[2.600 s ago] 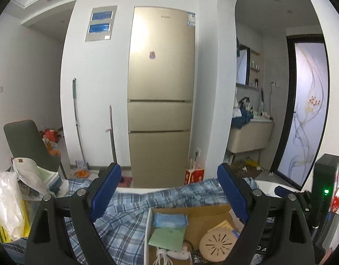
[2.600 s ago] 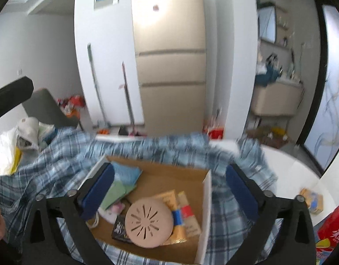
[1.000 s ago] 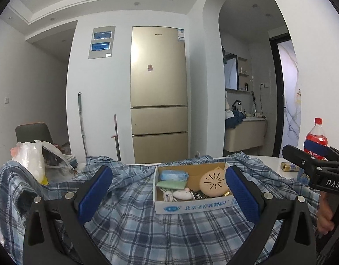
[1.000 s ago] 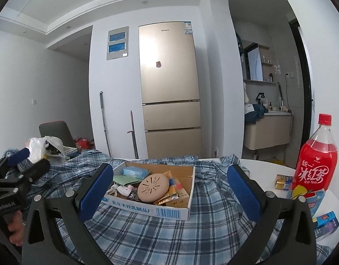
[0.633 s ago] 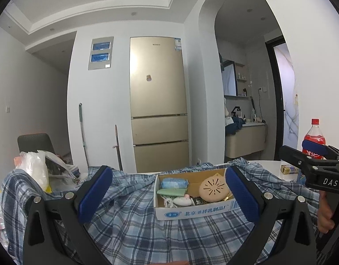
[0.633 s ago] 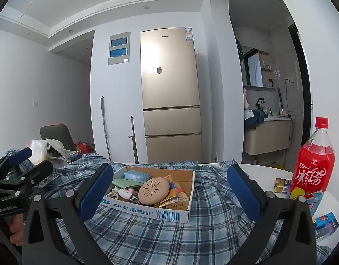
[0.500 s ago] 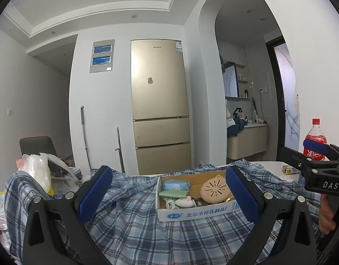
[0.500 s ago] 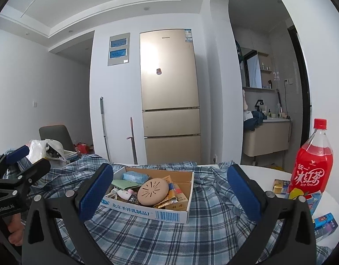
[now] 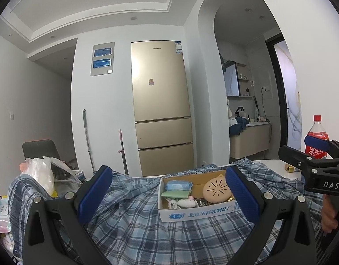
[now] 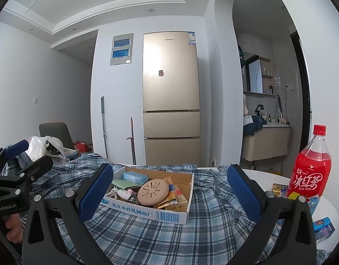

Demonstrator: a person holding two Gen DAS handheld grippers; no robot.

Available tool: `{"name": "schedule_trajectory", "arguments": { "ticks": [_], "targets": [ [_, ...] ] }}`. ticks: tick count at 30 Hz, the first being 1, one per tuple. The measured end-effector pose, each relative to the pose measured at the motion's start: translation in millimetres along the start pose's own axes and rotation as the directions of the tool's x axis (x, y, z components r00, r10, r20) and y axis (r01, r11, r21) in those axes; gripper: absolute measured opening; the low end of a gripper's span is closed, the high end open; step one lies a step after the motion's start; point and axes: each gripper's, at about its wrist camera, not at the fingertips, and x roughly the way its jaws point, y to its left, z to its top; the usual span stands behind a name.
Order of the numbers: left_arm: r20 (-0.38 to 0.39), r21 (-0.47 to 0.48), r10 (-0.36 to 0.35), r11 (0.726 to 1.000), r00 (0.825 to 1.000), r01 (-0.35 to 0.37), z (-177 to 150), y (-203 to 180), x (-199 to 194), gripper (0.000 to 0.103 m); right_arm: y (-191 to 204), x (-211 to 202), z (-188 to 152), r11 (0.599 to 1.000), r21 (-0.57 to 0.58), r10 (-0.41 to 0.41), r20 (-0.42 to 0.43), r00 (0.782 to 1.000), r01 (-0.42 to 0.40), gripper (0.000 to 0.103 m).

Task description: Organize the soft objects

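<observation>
Blue rubber pads line both grippers, and on each one the jaws stand wide apart with nothing between them. The left gripper (image 9: 167, 195) and the right gripper (image 10: 170, 195) hang just above a blue and white checked cloth shirt (image 10: 147, 236) that lies crumpled and spread over the white round tabletop (image 10: 269, 176). On top of the shirt sits an open cardboard box with blue print on its white front (image 9: 198, 213). Inside it are a round tan plastic disc with slots (image 10: 153, 192), a light blue soft packet (image 10: 134, 177) and a flat green pouch (image 9: 176, 194). A tall red bottle of ice tea with a red cap (image 10: 309, 165) stands on the tabletop to the right of the shirt. A white plastic bag (image 9: 40, 174) sits at the left. A big gold fridge (image 10: 171, 97) stands by the far wall.
</observation>
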Motion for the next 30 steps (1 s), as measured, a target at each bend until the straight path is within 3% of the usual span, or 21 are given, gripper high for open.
{"name": "schedule_trajectory", "arguments": {
  "ticks": [30],
  "targets": [
    [-0.022,-0.004,0.006,1.0,1.0,-0.006,-3.9,1.8,5.3,0.103,-4.1,0.7,0.4,1.0,0.005,-0.007,0.0,1.0,0.007,0.103]
  ]
}}
